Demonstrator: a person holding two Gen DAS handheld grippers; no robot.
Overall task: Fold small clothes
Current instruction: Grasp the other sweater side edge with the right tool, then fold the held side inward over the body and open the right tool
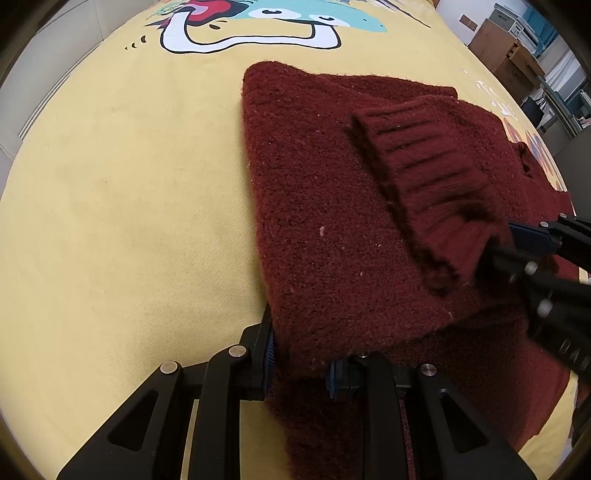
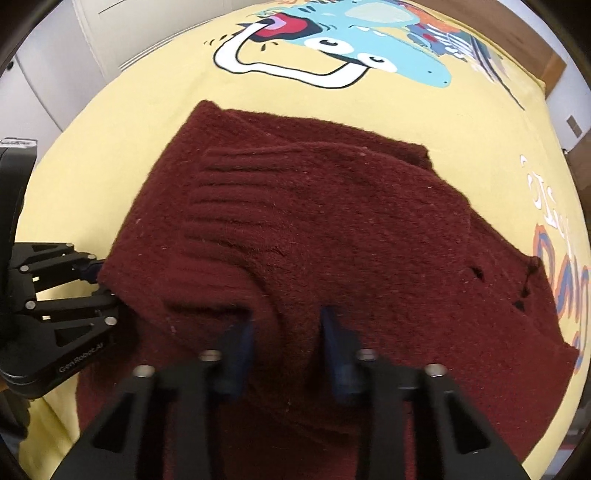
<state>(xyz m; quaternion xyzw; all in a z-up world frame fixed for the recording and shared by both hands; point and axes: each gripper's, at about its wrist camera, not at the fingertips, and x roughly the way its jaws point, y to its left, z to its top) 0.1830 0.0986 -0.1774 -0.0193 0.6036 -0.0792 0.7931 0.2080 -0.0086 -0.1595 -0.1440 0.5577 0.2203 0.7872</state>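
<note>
A dark red knitted sweater (image 1: 332, 206) lies partly folded on the yellow printed cloth (image 1: 129, 184); it also shows in the right wrist view (image 2: 351, 229). My left gripper (image 1: 301, 365) is shut on the sweater's near left edge, with fabric bunched between its blue pads. My right gripper (image 2: 288, 343) is shut on a fold of the sweater beside the ribbed cuff (image 2: 221, 206). In the left wrist view the right gripper (image 1: 517, 240) holds the ribbed sleeve cuff (image 1: 424, 184) raised over the sweater's body. The left gripper (image 2: 99, 284) grips the sweater's left edge in the right wrist view.
The yellow cloth carries a cartoon print (image 1: 258, 26) at the far side, also in the right wrist view (image 2: 332, 48). Brown boxes and shelves (image 1: 517, 48) stand beyond the right edge. White cabinet doors (image 2: 55, 74) stand behind at the left.
</note>
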